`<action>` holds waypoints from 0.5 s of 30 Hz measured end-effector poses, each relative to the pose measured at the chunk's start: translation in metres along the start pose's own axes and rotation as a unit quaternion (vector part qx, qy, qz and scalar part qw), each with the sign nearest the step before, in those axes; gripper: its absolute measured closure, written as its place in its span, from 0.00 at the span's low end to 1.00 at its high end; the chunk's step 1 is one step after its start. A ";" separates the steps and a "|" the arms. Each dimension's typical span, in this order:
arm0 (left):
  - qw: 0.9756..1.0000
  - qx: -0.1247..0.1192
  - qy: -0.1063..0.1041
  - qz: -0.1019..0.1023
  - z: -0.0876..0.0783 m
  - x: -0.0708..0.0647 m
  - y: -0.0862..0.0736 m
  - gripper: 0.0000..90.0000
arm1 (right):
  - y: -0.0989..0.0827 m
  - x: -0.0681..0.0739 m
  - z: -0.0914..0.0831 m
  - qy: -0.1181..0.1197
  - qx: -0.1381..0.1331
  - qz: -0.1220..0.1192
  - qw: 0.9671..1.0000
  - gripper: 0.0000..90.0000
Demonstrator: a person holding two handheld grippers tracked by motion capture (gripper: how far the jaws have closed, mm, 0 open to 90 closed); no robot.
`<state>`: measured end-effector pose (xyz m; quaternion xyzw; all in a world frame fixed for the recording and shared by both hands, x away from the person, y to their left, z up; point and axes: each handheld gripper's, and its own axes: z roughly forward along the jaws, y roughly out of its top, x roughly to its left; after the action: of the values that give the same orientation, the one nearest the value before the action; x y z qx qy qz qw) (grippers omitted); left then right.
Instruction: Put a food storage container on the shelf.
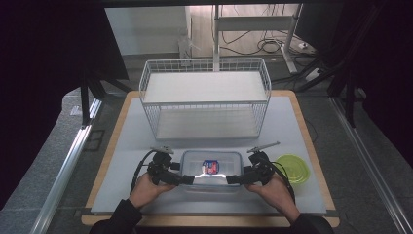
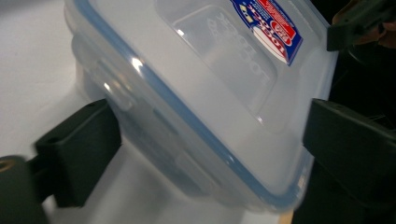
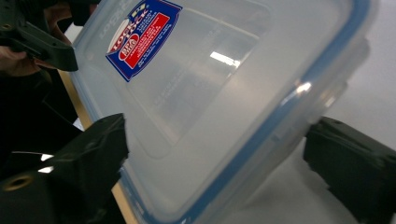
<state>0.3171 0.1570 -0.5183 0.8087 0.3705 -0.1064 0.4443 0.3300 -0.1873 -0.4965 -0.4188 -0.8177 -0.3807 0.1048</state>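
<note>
The clear plastic box [image 1: 211, 170] with its blue-sealed lid lies on the worktop [image 1: 287, 122], just in front of the white wire basket [image 1: 204, 97], and I use this box as my reference for all places. My left gripper [image 1: 187, 179] is at the near left corner of the box, my right gripper [image 1: 233, 179] at the near right corner. On both, the fingers [image 2: 79, 149] are spread wide and the corner of the box sits between them; in the left gripper view and the right gripper view the fingers [image 3: 93, 154] stand very close to the walls, but I cannot say that they press. I judge them as not yet clenched on it.

The box looks stiff, light and probably empty, because I see through the lid to a pale bottom. The plastic is smooth and glossy, so I expect it is slippery at the rounded corners. I think the better place to take hold is under the lid rim or at the side clips, with both grippers opposite each other, so the box cannot turn.

A green round lid or bowl [image 1: 293, 168] lies to the right of the box; I cannot tell which it is. The far side of the box is partly covered by reflection, the label [image 3: 140, 35] text is too blurred to read fully, and the clips on the near side are hidden by my hands.
</note>
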 end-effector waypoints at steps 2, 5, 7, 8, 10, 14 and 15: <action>1.000 0.002 -0.004 0.004 -0.003 -0.001 -0.003 0.13 | -0.002 0.000 -0.005 -0.001 -0.008 0.006 1.000 0.20; 1.000 -0.006 -0.005 0.007 -0.010 -0.008 -0.013 0.19 | -0.005 0.005 -0.013 -0.006 -0.016 -0.004 1.000 0.29; 1.000 -0.018 -0.008 0.003 -0.015 -0.011 -0.020 0.27 | -0.009 0.006 -0.018 -0.002 -0.028 -0.001 1.000 0.38; 1.000 -0.026 -0.010 0.000 -0.017 -0.012 -0.024 0.32 | -0.010 0.005 -0.021 0.003 -0.034 0.004 0.999 0.42; 0.999 -0.033 -0.012 -0.004 -0.019 -0.012 -0.027 0.38 | -0.014 0.003 -0.026 0.017 -0.044 0.010 0.999 0.49; 0.997 -0.059 -0.023 -0.036 -0.023 -0.012 -0.032 0.46 | -0.020 0.002 -0.030 0.030 -0.060 0.018 0.998 0.54; 0.997 -0.063 -0.029 -0.043 -0.024 -0.010 -0.033 0.48 | -0.021 0.002 -0.031 0.031 -0.061 0.020 0.997 0.56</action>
<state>0.2835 0.1820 -0.5198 0.7590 0.3979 -0.1249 0.5001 0.3082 -0.2155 -0.4858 -0.4282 -0.7808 -0.4410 0.1121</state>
